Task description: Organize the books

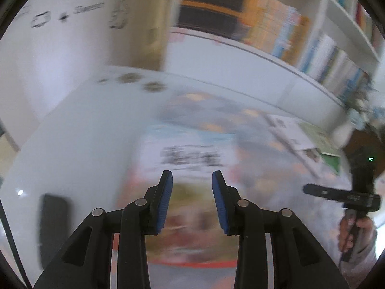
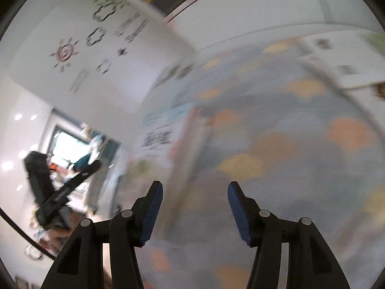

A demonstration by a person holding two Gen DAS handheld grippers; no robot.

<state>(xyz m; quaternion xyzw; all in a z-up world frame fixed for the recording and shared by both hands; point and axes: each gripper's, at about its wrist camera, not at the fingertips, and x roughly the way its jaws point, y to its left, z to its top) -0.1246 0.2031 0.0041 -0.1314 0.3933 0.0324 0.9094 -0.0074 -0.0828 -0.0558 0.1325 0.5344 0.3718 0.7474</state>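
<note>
Both hand-held grippers hang empty over the desk [image 1: 79, 125]: our left hand-held gripper [image 1: 192, 180] shows a narrow gap with nothing between the pads, and our right hand-held gripper [image 2: 195, 190] stands wider, also holding nothing. Below them lie the books: a white-covered book [image 1: 190, 154] under the left one, a blue book with orange patches [image 2: 276, 144] beside it, and an open one [image 1: 296, 134] further right. Motion blur hides their edges, so we should slow down first, then take one book by a free edge. We judge the bare desk on the left gives room; the bookshelf [image 1: 288, 55] behind looks packed.
</note>
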